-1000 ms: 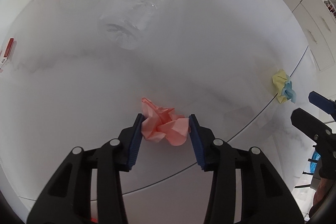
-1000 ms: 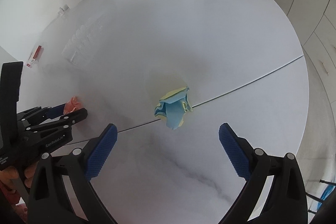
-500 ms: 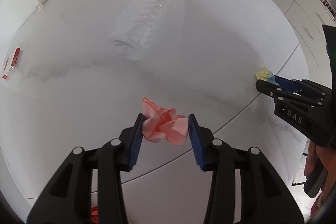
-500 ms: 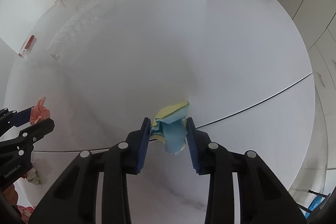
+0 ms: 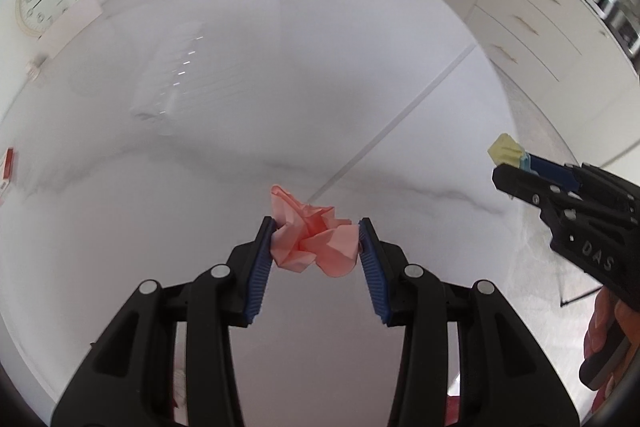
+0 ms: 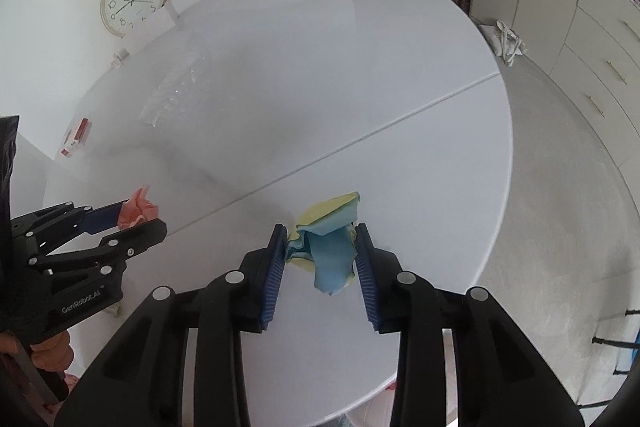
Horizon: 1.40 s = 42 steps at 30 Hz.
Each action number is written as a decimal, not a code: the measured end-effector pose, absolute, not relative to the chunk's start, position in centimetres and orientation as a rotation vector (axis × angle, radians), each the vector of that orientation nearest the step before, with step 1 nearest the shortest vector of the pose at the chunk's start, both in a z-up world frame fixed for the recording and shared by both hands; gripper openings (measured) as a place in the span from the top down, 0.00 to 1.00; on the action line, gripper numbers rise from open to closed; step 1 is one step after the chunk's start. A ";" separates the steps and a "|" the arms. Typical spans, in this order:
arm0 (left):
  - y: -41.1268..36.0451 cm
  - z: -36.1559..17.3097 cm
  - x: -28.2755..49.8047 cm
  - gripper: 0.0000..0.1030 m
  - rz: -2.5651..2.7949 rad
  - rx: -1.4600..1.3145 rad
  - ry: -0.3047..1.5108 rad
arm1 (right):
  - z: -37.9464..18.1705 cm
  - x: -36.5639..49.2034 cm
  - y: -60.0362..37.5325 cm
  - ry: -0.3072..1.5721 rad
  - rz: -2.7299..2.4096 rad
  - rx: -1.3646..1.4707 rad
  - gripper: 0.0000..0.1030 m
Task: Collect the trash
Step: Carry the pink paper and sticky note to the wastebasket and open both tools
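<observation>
Above the surface's (image 6: 420, 163) near edge, each hand-held gripper pinches crumpled paper, lifted clear, probably for binning: left hand-held gripper (image 5: 316, 247) on the pink wad (image 5: 314, 243), right hand-held gripper (image 6: 322, 255) on the blue-yellow wad (image 6: 330, 251). Farther left lies a clear bottle (image 6: 172, 89), uncollected.

2 paper wads (image 5: 314, 241) (image 6: 326, 247), 1 bottle (image 6: 172, 93), 1 clock (image 6: 132, 1).
</observation>
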State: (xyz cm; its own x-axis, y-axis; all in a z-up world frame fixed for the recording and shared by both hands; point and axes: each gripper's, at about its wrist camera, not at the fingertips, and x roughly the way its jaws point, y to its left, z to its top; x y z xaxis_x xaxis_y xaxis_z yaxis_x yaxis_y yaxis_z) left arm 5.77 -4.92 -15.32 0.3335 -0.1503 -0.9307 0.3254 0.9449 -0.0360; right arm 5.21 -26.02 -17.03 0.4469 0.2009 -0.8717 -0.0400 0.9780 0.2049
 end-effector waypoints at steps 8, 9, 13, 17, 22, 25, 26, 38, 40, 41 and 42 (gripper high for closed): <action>-10.6 -14.1 1.2 0.60 -0.507 0.250 1.167 | -16.9 -4.8 -30.1 1.116 -0.004 0.259 0.65; -11.4 -14.0 0.5 0.60 -0.528 0.262 1.167 | -17.1 -5.7 -30.7 1.121 -0.019 0.270 0.65; -13.6 -14.0 -1.6 0.60 -0.591 0.302 1.165 | -18.1 -8.6 -32.1 1.144 -0.071 0.305 0.65; -15.1 -14.0 -2.7 0.60 -0.628 0.326 1.160 | -18.6 -10.5 -33.0 1.152 -0.100 0.335 0.65; -16.2 -14.0 -4.0 0.60 -0.647 0.346 1.168 | -19.3 -11.5 -33.6 1.157 -0.118 0.348 0.64; -16.1 -14.4 -3.6 0.60 -0.652 0.359 1.170 | -21.1 -11.5 -33.8 1.178 -0.125 0.356 0.64; -16.0 -14.4 -3.4 0.60 -0.653 0.364 1.171 | -22.1 -11.3 -33.9 1.194 -0.125 0.362 0.64; -19.8 -16.0 -6.5 0.60 -0.718 0.486 1.203 | -28.7 -14.6 -38.7 1.293 -0.311 0.475 0.16; -21.2 -17.0 -7.2 0.59 -0.757 0.522 1.219 | -27.9 -16.2 -40.4 1.271 -0.360 0.496 0.14; -22.4 -17.9 -7.7 0.59 -0.788 0.547 1.241 | -27.5 -17.1 -41.3 1.259 -0.388 0.504 0.12; -23.3 -18.8 -8.2 0.59 -0.811 0.565 1.262 | -27.1 -17.9 -42.1 1.248 -0.413 0.512 0.12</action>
